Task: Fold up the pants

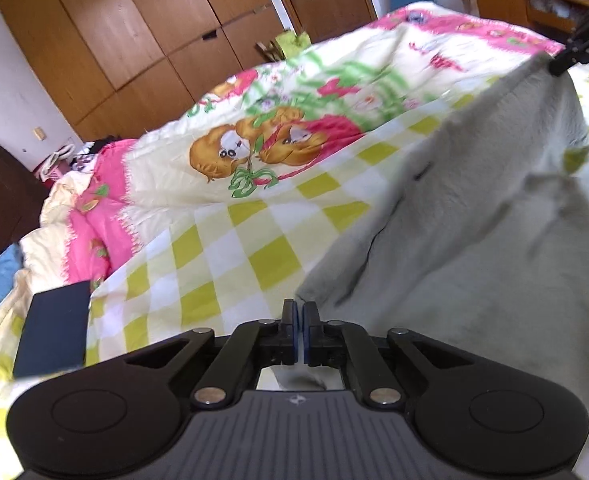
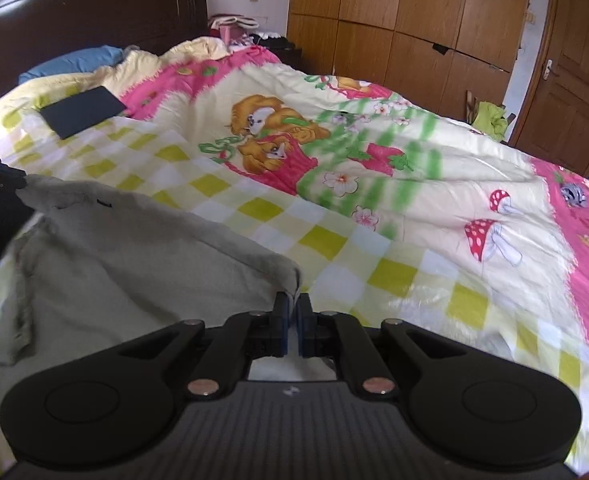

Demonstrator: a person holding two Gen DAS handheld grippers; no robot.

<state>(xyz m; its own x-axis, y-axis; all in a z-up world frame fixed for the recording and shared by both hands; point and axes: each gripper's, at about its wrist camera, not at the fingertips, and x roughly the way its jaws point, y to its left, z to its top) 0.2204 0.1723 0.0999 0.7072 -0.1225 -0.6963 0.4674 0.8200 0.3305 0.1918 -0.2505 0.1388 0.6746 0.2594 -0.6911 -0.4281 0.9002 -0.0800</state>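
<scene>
The pants (image 2: 134,264), pale grey-green and soft-looking, are partly lifted above the bed (image 2: 374,264), stretched between the two tools, with the lower folds draping onto the checked yellow-and-white part of the quilt (image 1: 222,264) near the bed's near edge. The left hand-held gripper (image 1: 299,316) has its jaws drawn together, pinching one edge of the fabric; the blue pads nearly meet with cloth between them. The right hand-held gripper (image 2: 293,312) is likewise closed on a corner of the pants, a fold of cloth rising just above its fingertips. In the left wrist view the right tool appears at the upper right, gripping the far end of the raised edge. A dark flat rectangular object (image 2: 83,111), apparently a tablet or notebook, lies on the quilt toward the headboard (image 2: 74,12) end of the bed, well apart from the pants. A blue pillow (image 2: 70,62) sits against the headboard. Wooden wardrobes (image 2: 406,28) line the wall beyond the bed's far edge, beside a wooden door (image 2: 566,80).
</scene>
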